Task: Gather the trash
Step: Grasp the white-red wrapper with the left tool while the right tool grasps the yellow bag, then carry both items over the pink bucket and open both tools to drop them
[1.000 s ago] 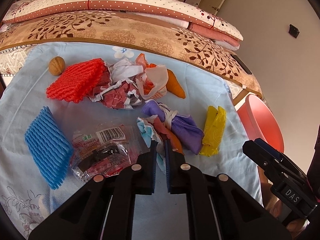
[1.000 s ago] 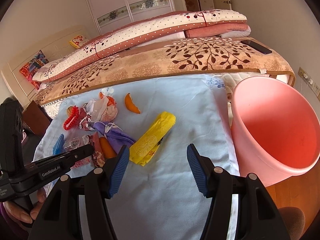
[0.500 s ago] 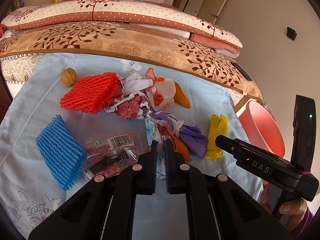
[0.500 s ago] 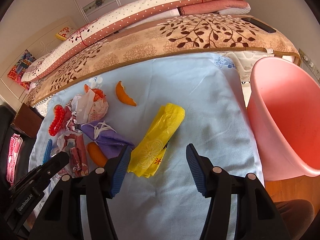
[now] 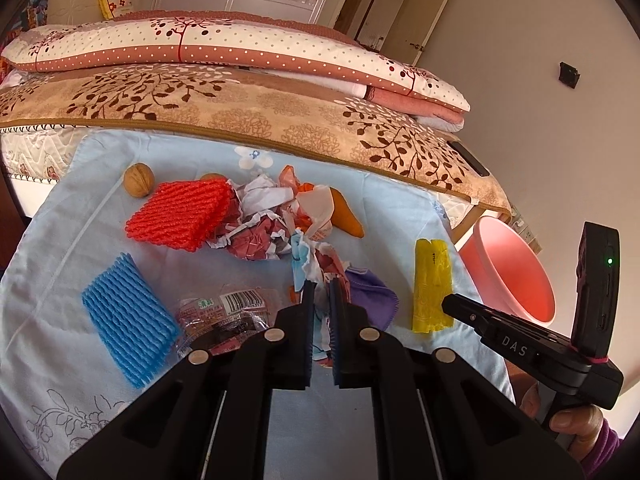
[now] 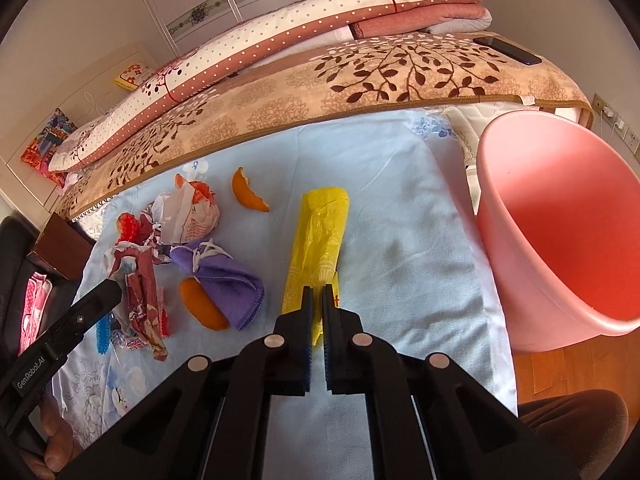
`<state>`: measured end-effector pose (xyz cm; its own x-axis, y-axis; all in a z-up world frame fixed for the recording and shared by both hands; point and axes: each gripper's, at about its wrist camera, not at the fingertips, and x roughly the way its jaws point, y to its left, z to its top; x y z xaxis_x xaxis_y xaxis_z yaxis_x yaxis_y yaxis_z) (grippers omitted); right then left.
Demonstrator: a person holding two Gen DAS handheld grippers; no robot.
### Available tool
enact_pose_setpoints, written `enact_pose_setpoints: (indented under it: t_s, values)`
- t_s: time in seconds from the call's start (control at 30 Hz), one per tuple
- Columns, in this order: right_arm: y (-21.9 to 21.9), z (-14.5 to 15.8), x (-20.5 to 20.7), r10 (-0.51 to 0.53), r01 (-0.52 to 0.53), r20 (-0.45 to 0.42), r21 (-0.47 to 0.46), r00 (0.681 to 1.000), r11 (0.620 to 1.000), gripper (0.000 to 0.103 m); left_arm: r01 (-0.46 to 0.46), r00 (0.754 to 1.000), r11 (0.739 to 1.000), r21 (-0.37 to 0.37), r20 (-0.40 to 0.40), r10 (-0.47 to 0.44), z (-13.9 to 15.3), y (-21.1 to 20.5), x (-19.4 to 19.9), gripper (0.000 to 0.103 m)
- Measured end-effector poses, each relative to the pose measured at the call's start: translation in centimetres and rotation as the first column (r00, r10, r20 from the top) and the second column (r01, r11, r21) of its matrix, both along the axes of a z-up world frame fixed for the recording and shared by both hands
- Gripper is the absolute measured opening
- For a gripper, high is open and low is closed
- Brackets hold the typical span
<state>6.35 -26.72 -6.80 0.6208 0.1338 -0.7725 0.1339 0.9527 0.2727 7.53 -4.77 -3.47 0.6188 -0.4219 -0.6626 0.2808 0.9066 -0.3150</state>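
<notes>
With both pairs of tongs working at once, each has its own piece of rubbish from the litter spread on the blue sheet [image 6: 420, 216] over the bed. The right tongs [image 6: 317, 300] are clamped together on the near end of the yellow plastic bag [image 6: 320, 236], which lies lengthwise from 6 toward 12 o'clock in the right wrist view; gripping the end probably lets the bag hang free for the swing over. The pink bucket [image 6: 560, 240] stands off the bed's edge at 3 o'clock, mouth tilted toward the sheet, so the carry looks short.

The left tongs [image 5: 320, 292] are pinched on a strip of crumpled printed paper [image 5: 310, 256] that rises toward 12 o'clock, beside the purple cloth [image 5: 372, 292] at 2 o'clock. Still lying loose are the red foam net [image 5: 180, 212], blue foam net [image 5: 124, 312], walnut [image 5: 138, 180], clear wrapper [image 5: 224, 308] and orange peel [image 5: 348, 216]. Most of the collecting seems still ahead.
</notes>
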Motion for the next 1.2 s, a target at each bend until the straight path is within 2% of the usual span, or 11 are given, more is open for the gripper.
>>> enact_pose_setpoints:
  t_s: [0.67,1.2]
  values:
    - [-2.6,4.9,-4.8,-0.051,0.067,0.176,-0.088,0.983,0.994,0.003,0.080,0.990,0.997,0.017,0.113,-0.082,3.9,-3.6,-1.9,0.006]
    - [-9.1,6.5,-7.9,-0.188,0.217,0.245,-0.096,0.951,0.971,0.003,0.215,0.956,0.976,0.030,0.196,-0.216,6.7,-11.0,-2.6,0.006]
